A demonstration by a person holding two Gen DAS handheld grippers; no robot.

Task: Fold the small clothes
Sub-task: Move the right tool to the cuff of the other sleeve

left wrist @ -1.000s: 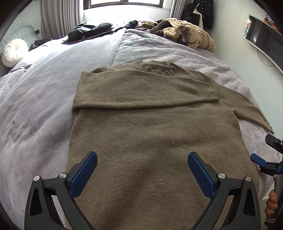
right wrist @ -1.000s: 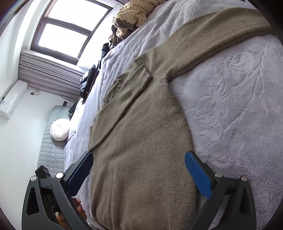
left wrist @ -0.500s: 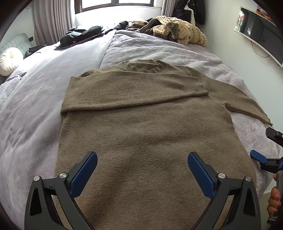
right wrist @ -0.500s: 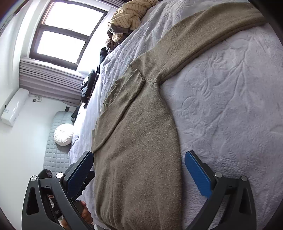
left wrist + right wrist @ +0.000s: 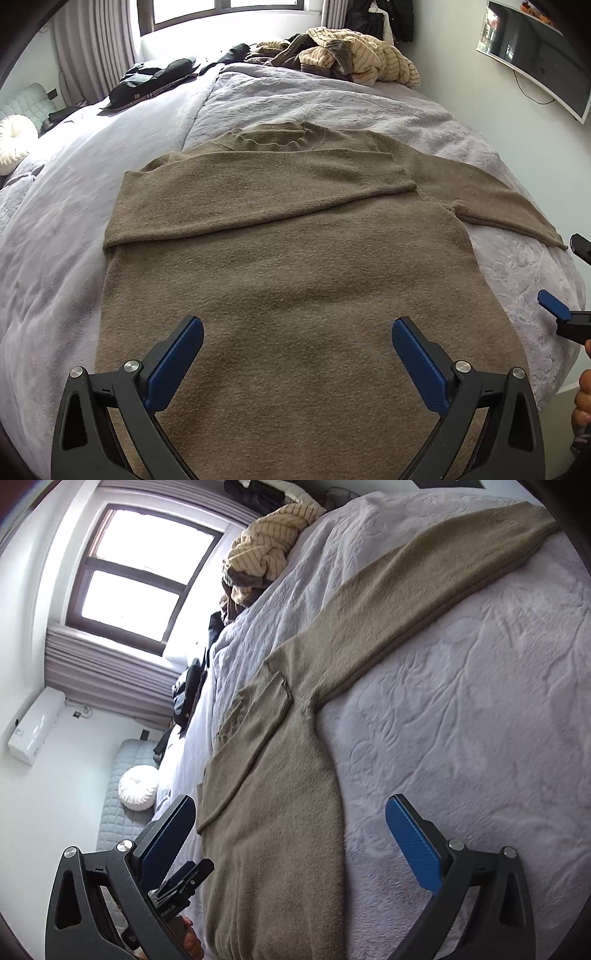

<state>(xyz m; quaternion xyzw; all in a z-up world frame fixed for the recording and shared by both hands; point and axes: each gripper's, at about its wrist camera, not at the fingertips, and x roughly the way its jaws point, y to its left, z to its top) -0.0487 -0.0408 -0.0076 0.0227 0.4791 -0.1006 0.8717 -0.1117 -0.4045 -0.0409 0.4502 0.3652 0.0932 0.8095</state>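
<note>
A khaki-brown knit sweater point(image 5: 288, 266) lies flat on the bed, collar toward the window. Its left sleeve is folded across the chest. Its right sleeve point(image 5: 498, 199) stretches out to the right. My left gripper point(image 5: 295, 354) is open and empty, above the sweater's lower body. My right gripper point(image 5: 291, 834) is open and empty, over the sweater's right side edge point(image 5: 280, 812), with the outstretched sleeve point(image 5: 424, 590) ahead of it. The right gripper's blue finger point(image 5: 552, 302) shows at the right edge of the left wrist view.
The bed has a lilac blanket point(image 5: 55, 229) and an embossed quilt point(image 5: 461, 720). A pile of striped and dark clothes point(image 5: 351, 55) lies at the far end, with black garments point(image 5: 155, 79) to its left. A wall TV point(image 5: 535, 55) hangs at right. A white round cushion point(image 5: 138, 786) sits on a sofa.
The left gripper's view has shifted so the sweater sits further left and lower. The right gripper has swung right, toward the outstretched sleeve. Both stay open.
</note>
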